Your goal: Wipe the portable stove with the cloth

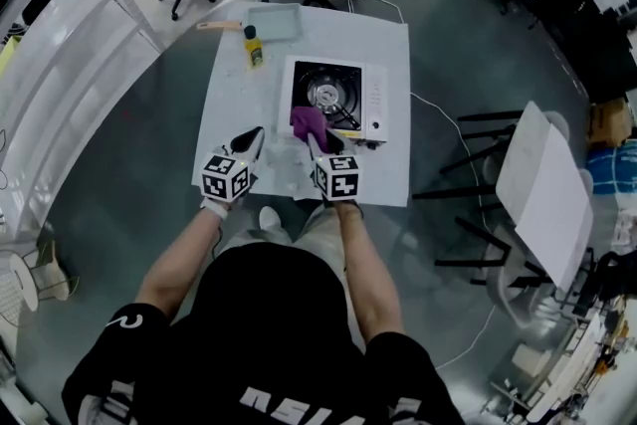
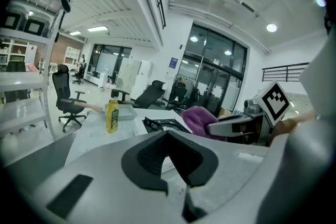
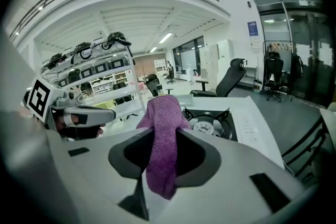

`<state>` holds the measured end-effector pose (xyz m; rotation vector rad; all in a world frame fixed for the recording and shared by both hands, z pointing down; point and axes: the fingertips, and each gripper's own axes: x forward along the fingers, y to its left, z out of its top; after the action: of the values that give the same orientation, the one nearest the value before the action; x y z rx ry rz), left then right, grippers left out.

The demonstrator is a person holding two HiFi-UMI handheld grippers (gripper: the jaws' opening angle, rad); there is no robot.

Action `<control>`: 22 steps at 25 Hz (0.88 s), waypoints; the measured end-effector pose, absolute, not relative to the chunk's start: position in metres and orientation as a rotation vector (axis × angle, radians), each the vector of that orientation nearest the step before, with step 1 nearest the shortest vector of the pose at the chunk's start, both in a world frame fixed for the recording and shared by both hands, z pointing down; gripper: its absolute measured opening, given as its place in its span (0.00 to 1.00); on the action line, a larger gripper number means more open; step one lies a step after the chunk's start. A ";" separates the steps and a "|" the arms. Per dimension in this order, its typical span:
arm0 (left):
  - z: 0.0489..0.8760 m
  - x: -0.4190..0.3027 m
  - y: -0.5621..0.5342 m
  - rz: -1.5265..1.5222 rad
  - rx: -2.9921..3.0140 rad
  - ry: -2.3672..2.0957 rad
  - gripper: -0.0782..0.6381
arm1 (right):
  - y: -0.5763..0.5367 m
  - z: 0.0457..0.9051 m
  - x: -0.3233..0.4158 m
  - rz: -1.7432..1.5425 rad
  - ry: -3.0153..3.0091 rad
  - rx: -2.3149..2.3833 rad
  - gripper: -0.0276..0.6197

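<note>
Purple cloth hangs bunched in our right hand-held gripper, which is clenched on it, over the near-left part of the portable stove on the white table. Our left hand-held gripper sits just beside, jaws together, empty. Next, we reckon: lower the cloth flat onto the top plate, keep the grip firm, steady the stove body w/ the left, and skirt the grate prongs since they may snag. Stove panel print and the yellow bottle label are too small to read.
</note>
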<state>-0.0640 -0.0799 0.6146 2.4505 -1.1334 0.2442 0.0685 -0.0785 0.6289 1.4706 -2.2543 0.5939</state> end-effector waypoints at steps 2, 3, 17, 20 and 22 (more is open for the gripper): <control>0.600 -0.059 -0.084 0.222 2.477 -1.131 0.11 | -0.081 0.608 0.076 0.564 -2.275 1.525 0.20; 0.594 -0.057 -0.086 0.211 2.489 -1.131 0.11 | -0.083 0.599 0.079 0.553 -2.285 1.549 0.20; 0.561 -0.027 -0.092 0.182 2.568 -1.110 0.11 | -0.085 0.562 0.109 0.495 -2.314 1.645 0.20; 0.562 -0.026 -0.092 0.188 2.568 -1.109 0.11 | -0.086 0.564 0.112 0.501 -2.308 1.649 0.20; 0.563 -0.024 -0.093 0.192 2.565 -1.108 0.11 | -0.086 0.564 0.115 0.505 -2.305 1.650 0.20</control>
<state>-0.0245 -0.0927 0.5628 2.5654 -1.1078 0.1922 0.1149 -0.0859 0.5638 1.6504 -2.3053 0.5049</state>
